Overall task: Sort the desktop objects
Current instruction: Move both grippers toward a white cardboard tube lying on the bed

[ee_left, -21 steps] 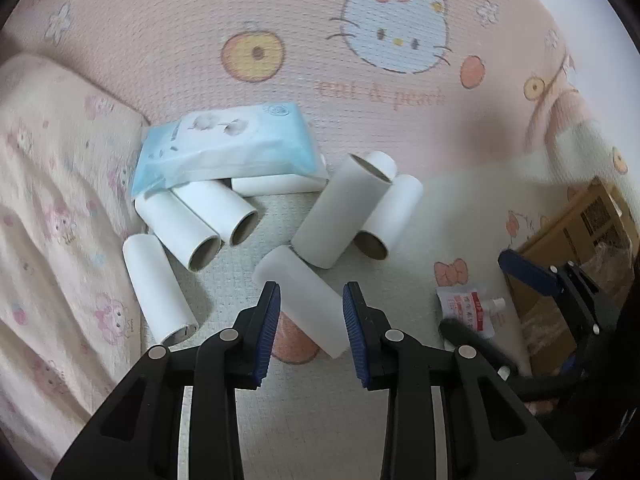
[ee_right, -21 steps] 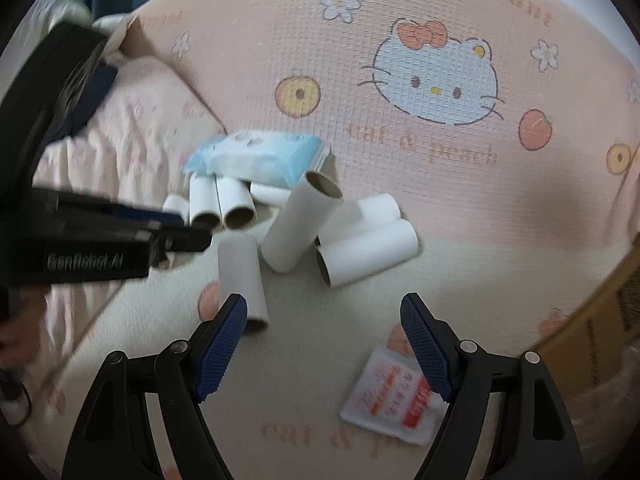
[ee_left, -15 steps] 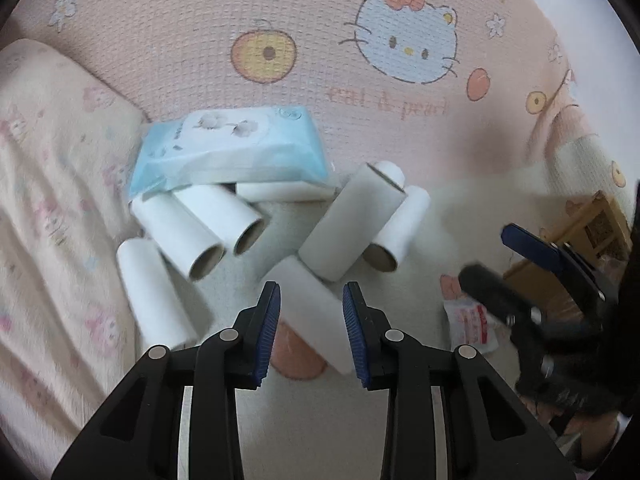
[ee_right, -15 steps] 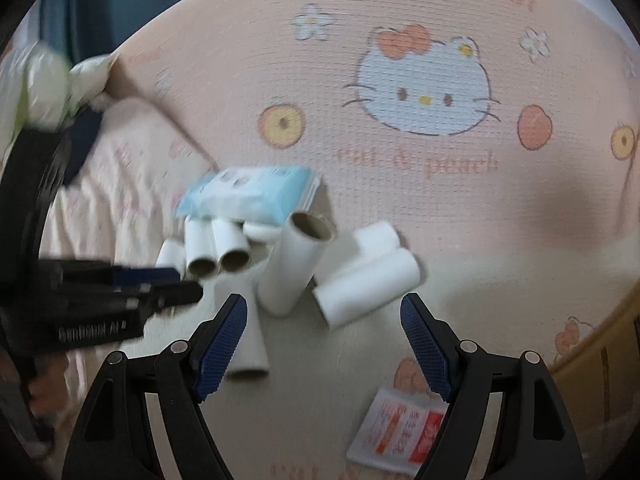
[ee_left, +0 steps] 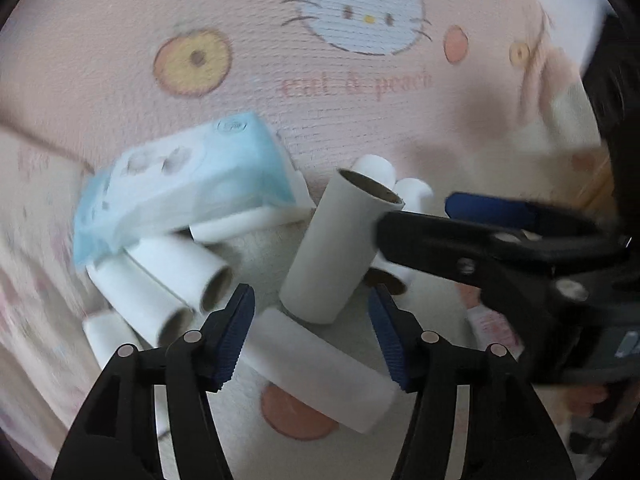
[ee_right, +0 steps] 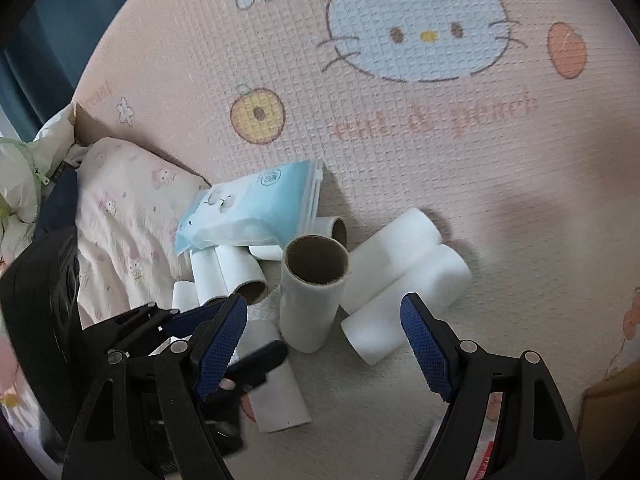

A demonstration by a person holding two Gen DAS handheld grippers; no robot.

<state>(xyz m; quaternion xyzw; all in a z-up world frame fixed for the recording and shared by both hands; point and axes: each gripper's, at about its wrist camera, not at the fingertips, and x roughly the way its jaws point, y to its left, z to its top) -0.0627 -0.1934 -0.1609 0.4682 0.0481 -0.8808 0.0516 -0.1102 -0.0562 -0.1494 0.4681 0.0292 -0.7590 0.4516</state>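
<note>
A: Rolls (ee_right: 306, 292) of white paper with brown cardboard cores lie heaped on the pink cartoon-cat mat (ee_right: 400, 128). Starting at the left, what's there?

B: A pale patterned cloth (ee_right: 128, 216) bunched at the mat's left edge. Just right of it a light-blue wipes pack (ee_right: 248, 210) rests on top of several rolls, two of which show open ends (ee_left: 216, 284) toward the left wrist camera.

A: And the left gripper (ee_left: 312, 338)?

B: Its blue-padded jaws are spread wide and pinch nothing. One roll (ee_left: 320, 368) lies flat on the mat between and just beyond the tips, but the pads do not press it.

A: The middle?

B: One roll leans up on end, its open core facing the right wrist camera, propped against two rolls (ee_right: 404, 292) lying side by side to its right.

A: The right gripper (ee_right: 324, 344)?

B: Also spread wide, holding nothing. It hangs over the leaning roll, and the left wrist view shows one finger (ee_left: 460, 240) reaching in from the right, close beside that roll. I can't tell whether it touches.

A: Farthest right?

B: A small white sachet (ee_left: 492, 324) with red print on the mat, mostly hidden behind the right gripper, and a brown cardboard box edge (ee_right: 612, 396).
</note>
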